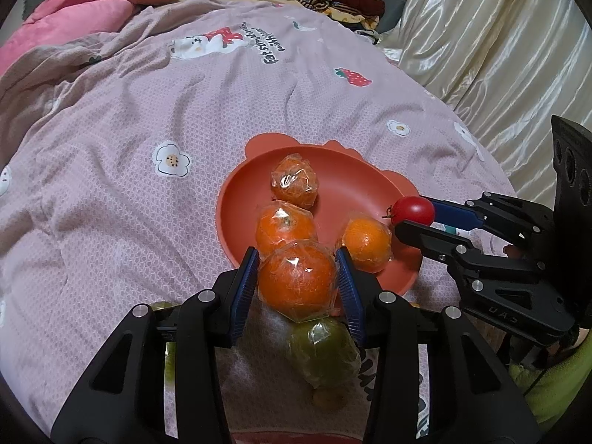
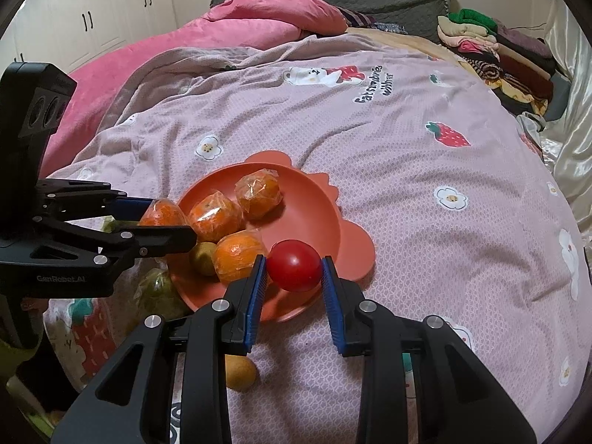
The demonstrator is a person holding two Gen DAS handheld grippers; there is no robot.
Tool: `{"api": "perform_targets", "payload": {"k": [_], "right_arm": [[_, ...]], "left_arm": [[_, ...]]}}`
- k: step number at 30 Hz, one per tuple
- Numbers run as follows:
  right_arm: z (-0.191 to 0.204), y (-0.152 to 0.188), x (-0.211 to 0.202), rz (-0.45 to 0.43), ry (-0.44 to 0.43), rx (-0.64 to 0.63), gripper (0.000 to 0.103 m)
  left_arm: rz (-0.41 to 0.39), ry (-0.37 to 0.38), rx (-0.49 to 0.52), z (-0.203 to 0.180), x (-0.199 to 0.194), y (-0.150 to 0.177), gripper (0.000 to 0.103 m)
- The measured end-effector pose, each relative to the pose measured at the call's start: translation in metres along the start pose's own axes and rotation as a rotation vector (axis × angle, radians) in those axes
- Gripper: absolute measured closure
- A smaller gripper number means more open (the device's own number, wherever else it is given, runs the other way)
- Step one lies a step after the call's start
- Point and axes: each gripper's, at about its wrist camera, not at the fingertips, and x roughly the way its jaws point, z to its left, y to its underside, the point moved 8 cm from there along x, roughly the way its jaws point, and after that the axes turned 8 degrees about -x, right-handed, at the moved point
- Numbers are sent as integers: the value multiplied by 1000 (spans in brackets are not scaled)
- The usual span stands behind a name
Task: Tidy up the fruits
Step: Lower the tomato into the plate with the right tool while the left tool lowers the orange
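An orange-red plate (image 1: 333,162) (image 2: 314,207) lies on the bed and holds three plastic-wrapped oranges (image 1: 295,181) (image 1: 285,225) (image 1: 367,245). My left gripper (image 1: 298,281) is shut on a fourth wrapped orange (image 1: 298,279) at the plate's near edge; it also shows in the right wrist view (image 2: 162,214). My right gripper (image 2: 294,272) is shut on a red tomato (image 2: 294,264) (image 1: 413,211) above the plate's near right rim. A wrapped green fruit (image 1: 325,351) (image 2: 159,288) lies on the bed below the left gripper.
A small yellow fruit (image 2: 240,372) lies on the pink patterned bedspread (image 2: 425,192) under the right gripper. A greenish fruit (image 2: 202,257) sits on the plate's near side. Pink pillows (image 2: 236,26) and stacked folded clothes (image 2: 495,51) are at the far end.
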Motion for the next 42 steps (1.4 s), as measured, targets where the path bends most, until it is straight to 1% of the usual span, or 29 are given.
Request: {"api": "perform_targets", "payload": {"k": [12,19,22,24,28,31,39,42], "right_arm": [[-1,3,1,4,3,5,74],[-3,3,-6,-9,3,16,73],[-5,3,-9,-14,9,23,67],[-6,4,-11,-17,9,30,67],[-6,7,-15,-20,10,40,64],[-7,7,-17,-21,11,46,63],[-8,8,-23,-30,18,56,58],[-8,8,-27,-36,22,56,54]], "left_arm": [[-2,-3,-1,0,0,0,68],[-3,-3,-1,0,1,-1,68],[-2,-3,-5,0,1,-1,68],[-3,-2,-3,0,2,-2,68],[-9,-1,-5,-1,2,-3,68],[-15,1,-10,-1,2,-4,65],[-41,2,-17,0,-6,-10,62],[-56,1,-22,0,-12,-12,57]]}}
